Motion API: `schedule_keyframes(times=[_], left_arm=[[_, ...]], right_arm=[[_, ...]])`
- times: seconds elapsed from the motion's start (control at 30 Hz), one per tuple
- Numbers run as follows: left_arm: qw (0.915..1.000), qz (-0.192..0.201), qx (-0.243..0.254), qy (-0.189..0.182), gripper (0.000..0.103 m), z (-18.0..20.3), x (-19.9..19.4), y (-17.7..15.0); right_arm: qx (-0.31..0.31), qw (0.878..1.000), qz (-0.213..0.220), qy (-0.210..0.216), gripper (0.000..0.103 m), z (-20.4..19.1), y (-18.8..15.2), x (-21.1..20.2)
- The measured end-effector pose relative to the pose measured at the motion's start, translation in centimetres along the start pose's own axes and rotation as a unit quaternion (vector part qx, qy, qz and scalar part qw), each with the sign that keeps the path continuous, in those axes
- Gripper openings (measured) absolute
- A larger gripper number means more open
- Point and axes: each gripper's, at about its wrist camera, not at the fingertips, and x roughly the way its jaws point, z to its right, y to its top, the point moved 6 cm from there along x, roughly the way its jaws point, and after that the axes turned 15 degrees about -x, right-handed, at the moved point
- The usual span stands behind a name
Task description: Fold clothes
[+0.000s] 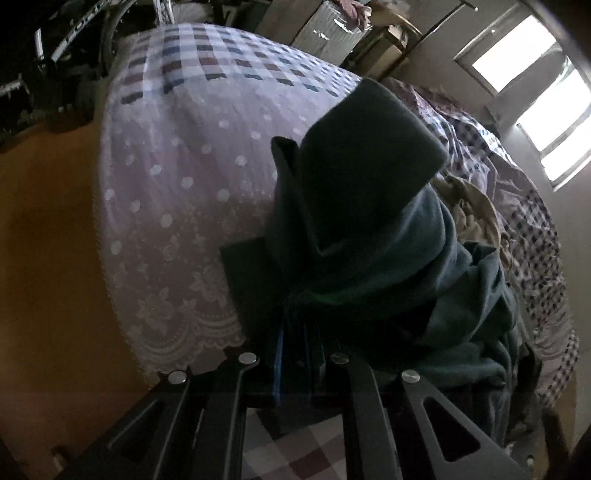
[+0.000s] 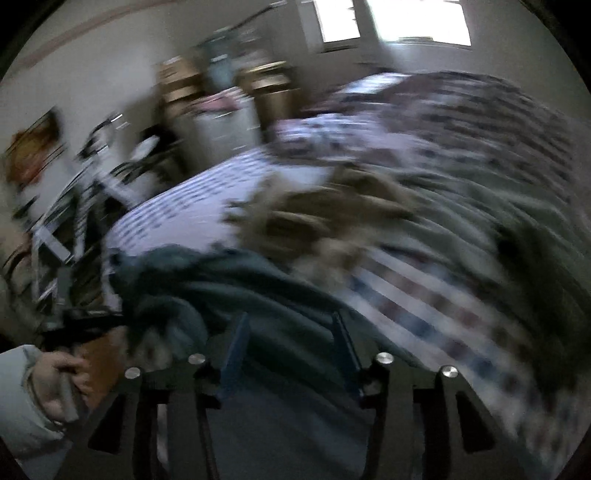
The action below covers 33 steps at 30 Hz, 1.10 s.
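Left gripper (image 1: 295, 332) clamped on green garment (image 1: 369, 177) — draped ahead (over bed (image 1: 177, 177)), right gripper (image 2: 291, 347) apart.

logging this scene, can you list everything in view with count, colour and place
dark green garment: one, lifted over the bed, bunched in the left gripper
beige clothes: one heap, on the bed behind the green garment
bed cover: one, pale lilac with dots, checks and lace edge
checked quilt: one, crumpled at the far side
windows: bright, on the wall
boxes: a few, beyond the bed
left gripper: black, shut on garment
right gripper: black, open over green cloth
hand: one, pale sleeve, lower left of the right wrist view
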Motion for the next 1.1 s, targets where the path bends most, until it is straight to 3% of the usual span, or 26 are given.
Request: schedule_keyframes(times=[0.17, 0.4, 0.53, 0.77, 0.8, 0.87, 0.9, 0.93, 1.1], left_arm=[[0.9997, -0.017, -0.009, -0.012, 0.008, -0.2, 0.3, 0.1], [0.9993, -0.026, -0.023, -0.016, 0.008, -0.2, 0.5, -0.2], [0.999, -0.029, -0.028, -0.018, 0.008, -0.1, 0.6, -0.4], [0.999, -0.03, -0.028, -0.018, 0.008, 0.2, 0.6, -0.9], [0.999, -0.03, -0.027, -0.017, 0.008, 0.2, 0.6, -1.0], [0.9991, -0.029, -0.027, -0.017, 0.008, 0.4, 0.6, -1.1], [0.999, -0.03, -0.027, -0.017, 0.008, 0.4, 0.6, -1.2], [0.999, -0.03, -0.029, -0.018, 0.008, 0.5, 0.6, -1.3], [0.9988, -0.028, -0.03, -0.028, 0.008, 1.0, 0.4, -1.4]], right_arm=[[-0.046, 0.993, -0.046, 0.099, 0.055, -4.3, 5.7, 8.1], [-0.113, 0.97, -0.094, 0.193, 0.056, -9.3, 7.6, 14.7], [-0.085, 0.962, -0.104, 0.236, 0.059, -10.1, 8.4, 17.4], [-0.003, 0.959, -0.168, 0.227, 0.06, -9.4, 7.9, 22.6], [0.009, 0.958, -0.177, 0.226, 0.054, -9.3, 7.8, 23.4], [0.007, 0.958, -0.182, 0.221, 0.026, -9.8, 7.8, 23.7], [0.0, 0.96, -0.178, 0.215, 0.013, -10.0, 7.9, 23.5], [-0.01, 0.964, -0.169, 0.203, 0.01, -10.2, 8.3, 23.0], [0.015, 0.988, -0.065, 0.141, 0.007, -8.0, 11.0, 18.3]])
